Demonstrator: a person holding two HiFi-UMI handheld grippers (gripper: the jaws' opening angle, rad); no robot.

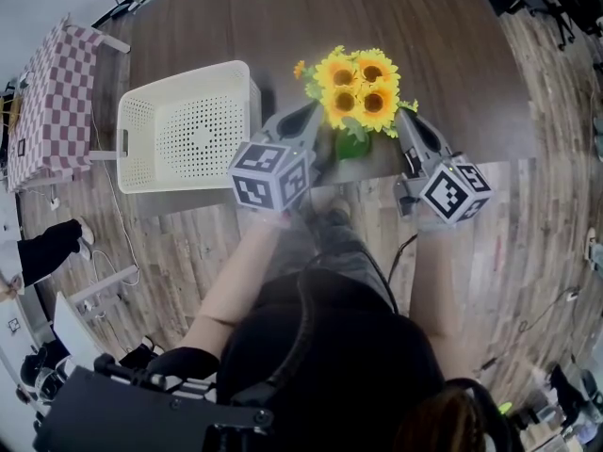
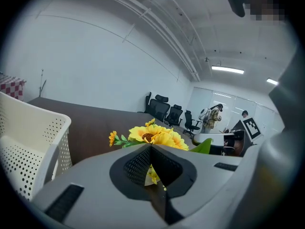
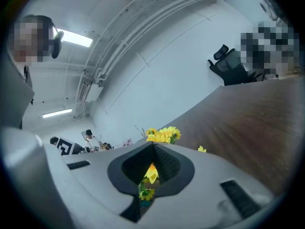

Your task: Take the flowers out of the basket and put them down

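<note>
A bunch of yellow sunflowers (image 1: 358,92) with green stems is held up over the dark table (image 1: 283,26), to the right of the white perforated basket (image 1: 188,125). My left gripper (image 1: 320,121) comes at the bunch from the left with its jaws shut on the flowers. In the left gripper view the blooms (image 2: 155,135) rise just past the closed tips (image 2: 151,147), and small yellow bits show in the gap behind them. My right gripper (image 1: 405,119) is at the bunch's right side, also shut. A yellow petal and a stem are caught between its closed jaws (image 3: 153,144), and the blooms (image 3: 163,134) stand beyond them.
The basket (image 2: 28,147) looks empty and stands near the table's front left edge. A pink checked table (image 1: 52,102) is at the far left. Office chairs (image 2: 164,111) and people (image 2: 212,116) are at the back of the room. Cables lie on the wooden floor (image 1: 113,281).
</note>
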